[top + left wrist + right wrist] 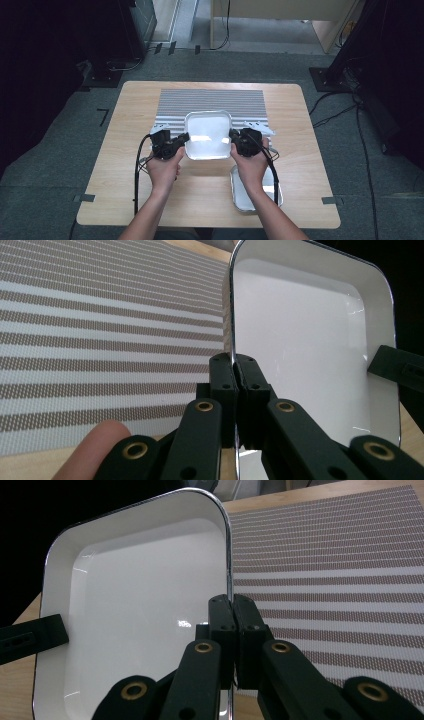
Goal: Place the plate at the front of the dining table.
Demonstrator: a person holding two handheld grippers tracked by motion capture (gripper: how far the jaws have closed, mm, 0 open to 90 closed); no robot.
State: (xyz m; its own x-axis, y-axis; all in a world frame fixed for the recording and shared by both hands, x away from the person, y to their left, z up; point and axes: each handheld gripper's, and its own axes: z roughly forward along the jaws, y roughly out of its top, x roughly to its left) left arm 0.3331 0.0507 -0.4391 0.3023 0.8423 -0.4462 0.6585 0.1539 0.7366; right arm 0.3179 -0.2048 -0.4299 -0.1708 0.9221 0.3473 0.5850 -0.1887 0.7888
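Gripping opposite rims, the left gripper point(184, 138) and right gripper point(234, 135) are both clamped on the white rectangular enamel tray point(208, 135), which hangs level between them over the striped woven placemat's point(210, 102) near edge, both hands equally close.

White tray point(208, 134) sits mid-table, held betw. both grippers over the near edge of the striped placemat point(211, 102). Left gripper point(185, 136) clamped on tray's left rim; right gripper point(232, 134) clamped on its right rim. Left hand point(163, 167) & right hand point(251, 165) come in from the near side, forearms angled inward. 2nd tray, metallic point(241, 195), lies on the wooden table point(130, 150) near-right, partly under the right forearm, just near of the white tray. Black cables trail from each gripper toward the near edge. Grey carpet around the table; cables on floor far right.
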